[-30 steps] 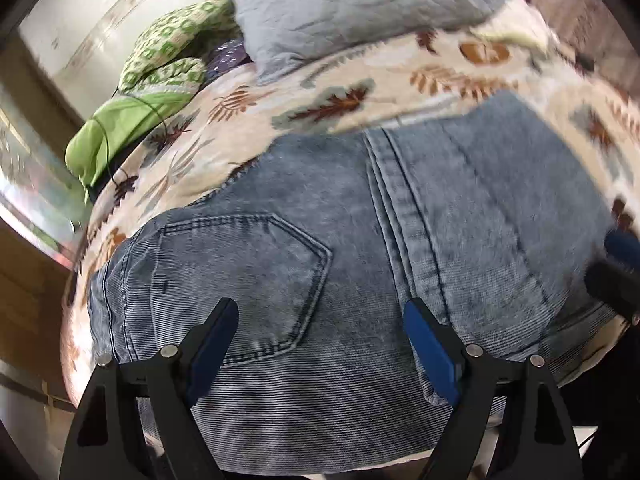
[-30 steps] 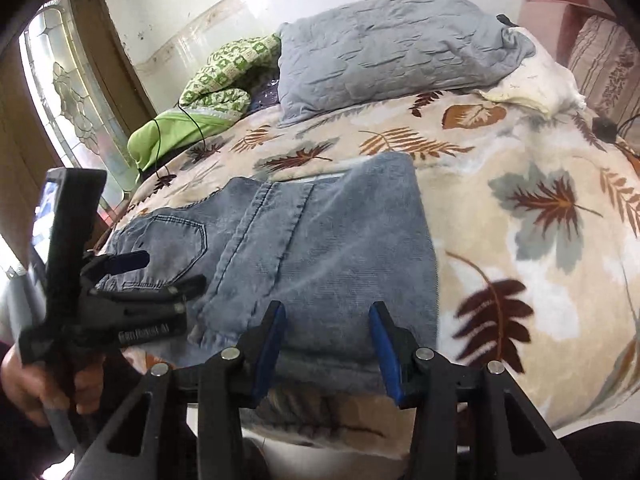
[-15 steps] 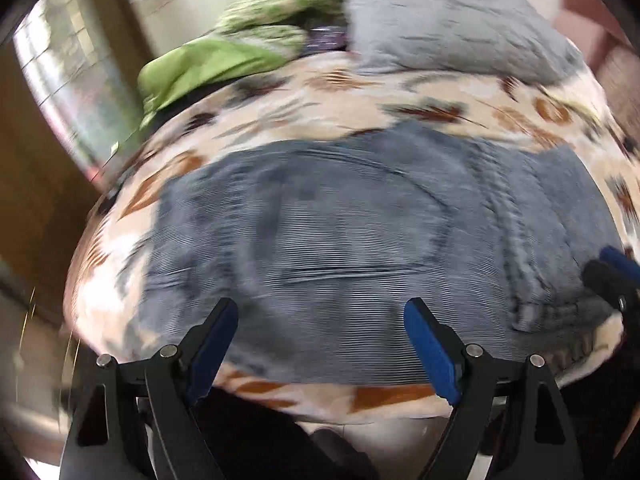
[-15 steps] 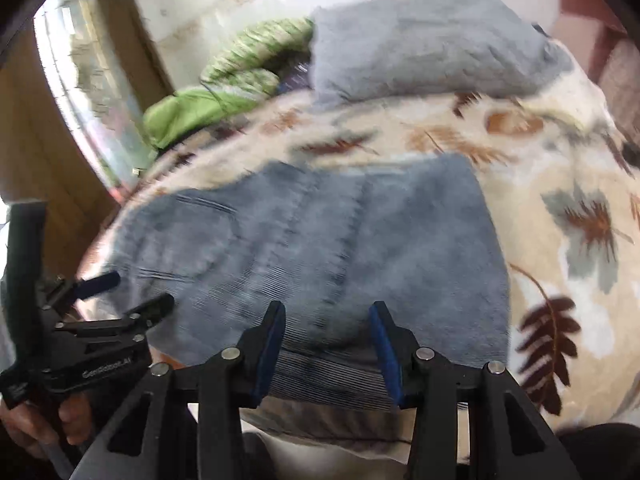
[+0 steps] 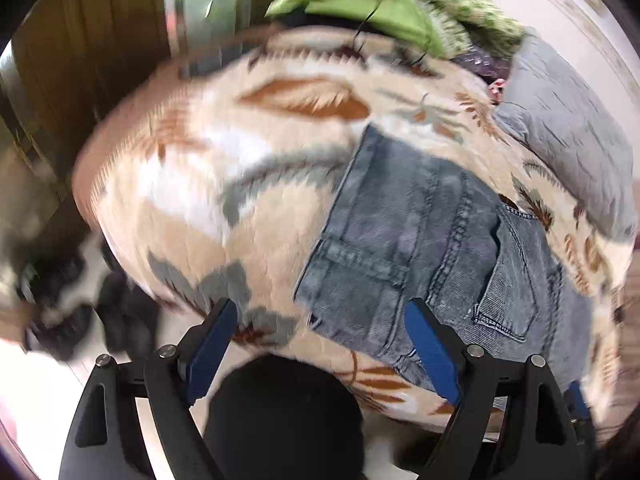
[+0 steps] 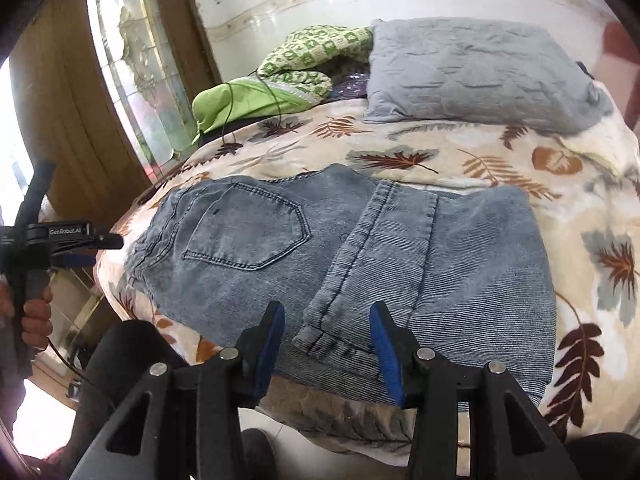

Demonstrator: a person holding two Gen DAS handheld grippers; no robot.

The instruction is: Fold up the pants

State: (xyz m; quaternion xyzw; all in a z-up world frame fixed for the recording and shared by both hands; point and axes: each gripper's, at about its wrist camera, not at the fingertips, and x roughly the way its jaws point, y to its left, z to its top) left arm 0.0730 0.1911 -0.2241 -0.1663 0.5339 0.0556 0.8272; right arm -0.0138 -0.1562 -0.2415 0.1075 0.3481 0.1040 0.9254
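Observation:
The grey-blue jeans [image 6: 360, 264] lie folded on the leaf-print blanket [image 6: 480, 160] near the bed's front edge, back pocket up on the left, the legs folded across on the right. My right gripper [image 6: 326, 344] is open and empty, just above the folded hem at the front edge. My left gripper [image 5: 320, 344] is open and empty, off the waistband end of the jeans [image 5: 420, 248]. In the right wrist view it [image 6: 108, 246] hovers left of the jeans, apart from them.
A grey pillow [image 6: 472, 72] and green bedding [image 6: 288, 76] lie at the head of the bed. A wooden door and glass panel [image 6: 132, 64] stand at the left. The person's dark knee [image 5: 280, 412] is below the bed edge.
My left gripper has swung away to the left of the jeans and now looks along them from the waistband end. My right gripper has pulled back slightly and opened wider.

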